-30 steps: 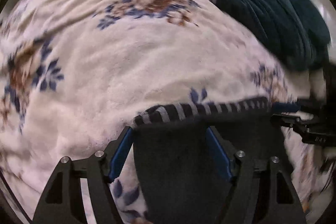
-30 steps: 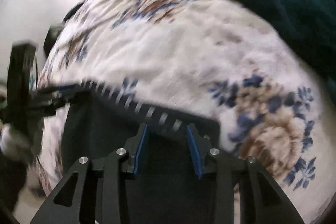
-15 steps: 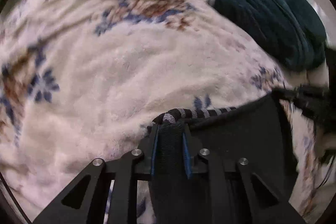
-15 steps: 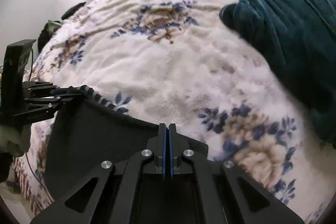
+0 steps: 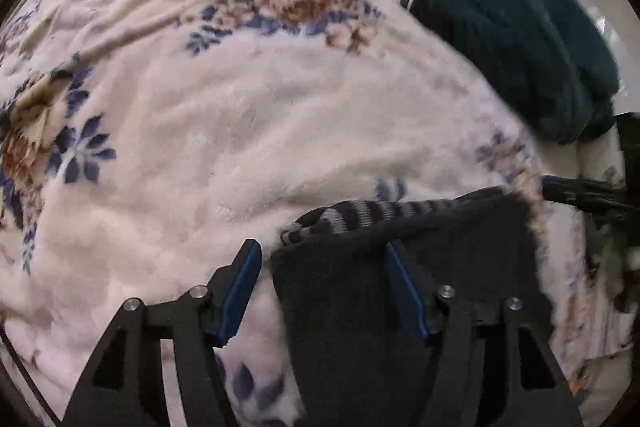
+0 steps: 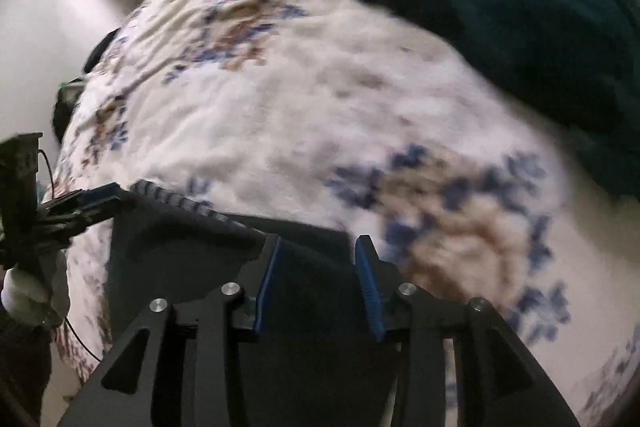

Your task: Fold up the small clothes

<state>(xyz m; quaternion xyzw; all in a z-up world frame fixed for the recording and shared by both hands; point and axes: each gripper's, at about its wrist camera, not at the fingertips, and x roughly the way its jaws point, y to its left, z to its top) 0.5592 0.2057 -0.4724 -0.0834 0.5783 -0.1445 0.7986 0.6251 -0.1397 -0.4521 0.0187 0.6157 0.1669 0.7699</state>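
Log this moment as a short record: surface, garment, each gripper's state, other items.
surface: floral fleece blanket
garment: dark garment with a striped band along its far edge, lying on the blanket
left gripper: open, garment edge between the fingers, not pinched
right gripper: open over the garment's other end
other items: teal blanket bunched at the far right

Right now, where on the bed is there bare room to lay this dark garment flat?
The wide stretch of floral blanket ahead of the dark garment lies bare, bordered by the teal bedding at far right. That corner is crowded.
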